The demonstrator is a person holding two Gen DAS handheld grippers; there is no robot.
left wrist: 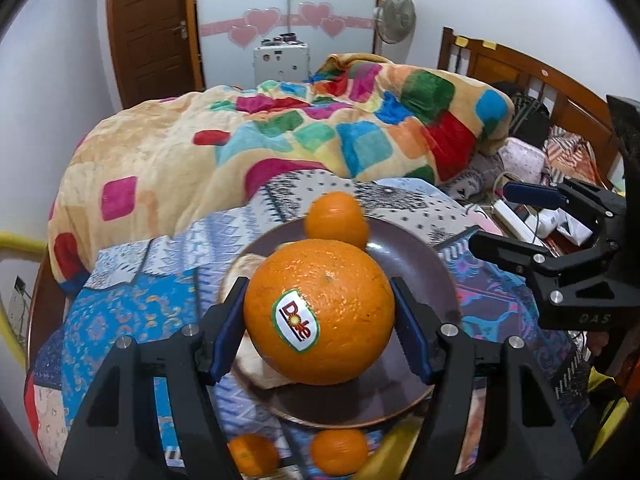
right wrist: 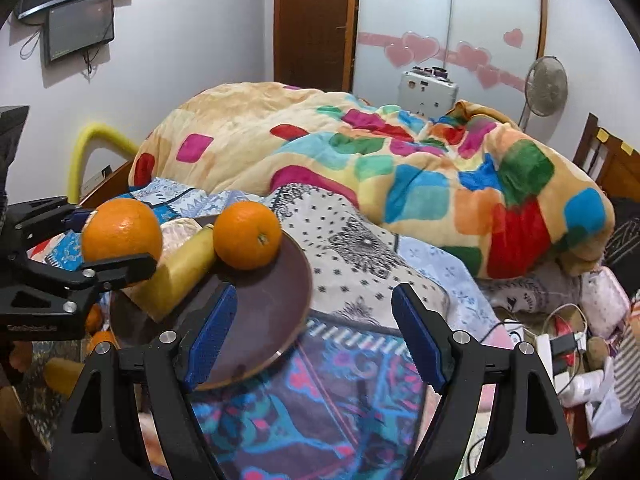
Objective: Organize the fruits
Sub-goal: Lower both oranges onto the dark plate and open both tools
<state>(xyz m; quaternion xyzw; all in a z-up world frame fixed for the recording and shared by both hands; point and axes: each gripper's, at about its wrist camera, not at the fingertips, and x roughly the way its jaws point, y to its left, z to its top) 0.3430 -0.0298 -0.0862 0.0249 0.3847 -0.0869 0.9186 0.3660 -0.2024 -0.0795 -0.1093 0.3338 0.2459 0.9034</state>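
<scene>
My left gripper (left wrist: 319, 314) is shut on a large orange with a Dole sticker (left wrist: 319, 314) and holds it just over a brown plate (left wrist: 412, 264) on the patterned bedspread. A smaller orange (left wrist: 337, 219) lies at the plate's far side. In the right wrist view the same large orange (right wrist: 121, 230) sits in the left gripper (right wrist: 116, 240), next to a banana (right wrist: 182, 266) and the smaller orange (right wrist: 247, 235) on the plate (right wrist: 280, 312). My right gripper (right wrist: 314, 334) is open and empty, right of the plate; it also shows in the left wrist view (left wrist: 496, 216).
Two small oranges (left wrist: 339, 451) and a banana end (left wrist: 384, 460) lie on the bedspread in front of the plate. A thick colourful blanket (left wrist: 280, 136) is heaped behind it. Cables, a power strip (right wrist: 548, 344) and clutter lie to the right by the wooden headboard (left wrist: 532, 76).
</scene>
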